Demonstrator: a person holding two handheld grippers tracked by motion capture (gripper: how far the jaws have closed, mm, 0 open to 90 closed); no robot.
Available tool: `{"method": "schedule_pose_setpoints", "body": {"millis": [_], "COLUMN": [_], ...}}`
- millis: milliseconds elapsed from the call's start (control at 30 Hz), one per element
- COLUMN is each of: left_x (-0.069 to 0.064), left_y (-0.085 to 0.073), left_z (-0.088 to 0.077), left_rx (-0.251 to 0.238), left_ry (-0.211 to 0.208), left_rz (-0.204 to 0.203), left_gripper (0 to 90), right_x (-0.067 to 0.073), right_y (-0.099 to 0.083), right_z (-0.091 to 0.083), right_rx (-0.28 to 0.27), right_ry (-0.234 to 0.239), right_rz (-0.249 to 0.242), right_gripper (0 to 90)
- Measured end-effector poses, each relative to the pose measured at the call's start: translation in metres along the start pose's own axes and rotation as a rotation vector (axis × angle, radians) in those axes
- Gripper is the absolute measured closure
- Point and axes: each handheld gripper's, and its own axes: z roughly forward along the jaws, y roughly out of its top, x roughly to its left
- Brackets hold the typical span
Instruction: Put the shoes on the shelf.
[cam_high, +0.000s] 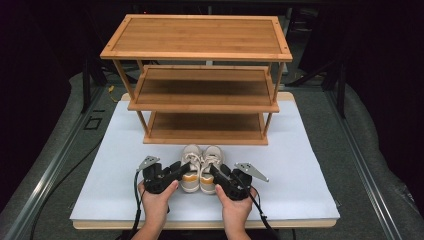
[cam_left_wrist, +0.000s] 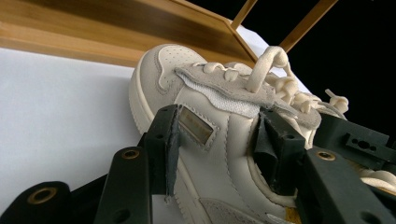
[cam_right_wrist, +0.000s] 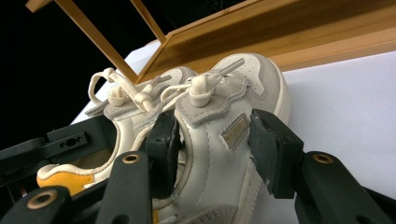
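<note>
A pair of small cream sneakers stands side by side on the white mat, toes toward the rack. My left gripper (cam_high: 182, 170) (cam_left_wrist: 217, 135) is shut on the left shoe (cam_high: 190, 165) (cam_left_wrist: 205, 154). One pad sits on its outer side and the other inside the collar. My right gripper (cam_high: 216, 171) (cam_right_wrist: 212, 140) is shut the same way on the right shoe (cam_high: 211, 164) (cam_right_wrist: 219, 154), outer pad by the small side label. Both shoes rest on the mat. Each gripper view also catches the other shoe and a jaw of the other gripper beside it.
A three-tier bamboo shoe rack (cam_high: 200, 37) stands just beyond the shoes, its lowest shelf (cam_high: 205, 125) near mat level and bare. The white mat (cam_high: 115, 165) covers the tabletop; its front edge runs just under the person's wrists. Dark floor surrounds the table.
</note>
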Motion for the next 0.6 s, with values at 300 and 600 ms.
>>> {"method": "schedule_pose_setpoints", "body": {"millis": [300,600], "left_x": [-0.01,-0.016], "left_y": [0.015,0.028], "left_z": [-0.011,-0.015], "left_rx": [-0.025,-0.032], "left_ry": [-0.01,-0.016], "left_rz": [0.008,0.021], "left_gripper": [53.3,53.3], "right_x": [0.012,0.019], "right_y": [0.015,0.028], "right_z": [-0.009,-0.012], "right_rx": [-0.028,-0.043], "right_ry": [0.011,0.021], "right_rz": [-0.018,-0.031], "right_gripper": [53.5,53.5]}}
